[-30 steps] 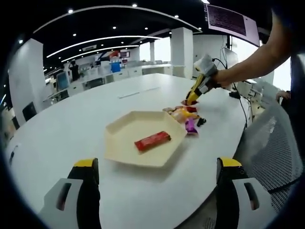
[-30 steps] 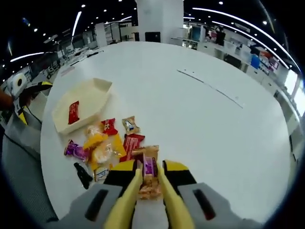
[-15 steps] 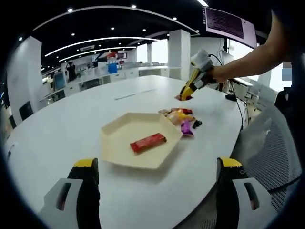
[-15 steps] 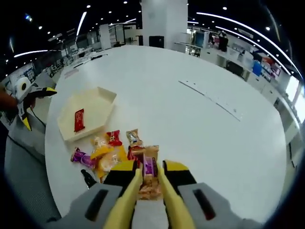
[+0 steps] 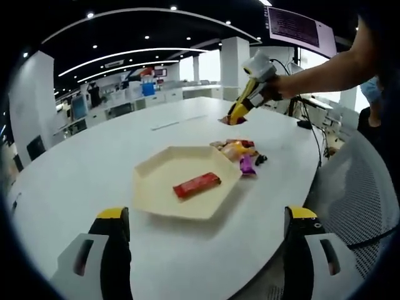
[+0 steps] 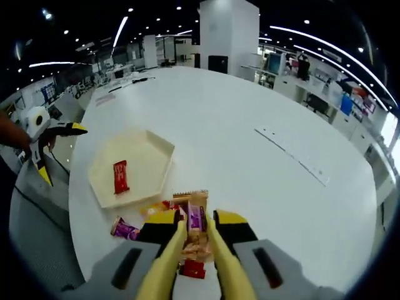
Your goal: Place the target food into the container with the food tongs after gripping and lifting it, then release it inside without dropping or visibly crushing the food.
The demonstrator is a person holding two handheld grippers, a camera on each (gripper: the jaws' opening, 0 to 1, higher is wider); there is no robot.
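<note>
Room: big open-plan office, everything sat on a wide round white desk (image 6: pixel 262 106).
Right gripper (image 6: pixel 195 234): yellow jaws were squeezed onto a tan-and-purple wrapped snack packet (image 6: pixel 194 220), held up off the desk.
Container: pale hexagonal tray (image 5: pixel 164 181), one red wrapped bar (image 5: pixel 197 184) already inside.
Left gripper (image 5: pixel 206 250): jaws wide apart, holding nothing.
Risk: slippery wrapper, pinched narrowly, so I reckon it could slide out before reaching the tray; squeezing harder might crush it.
Hard to see: loose pile of wrapped snacks (image 5: pixel 240 152) was partly blocked by the jaws, and I couldn't read the labels.
</note>
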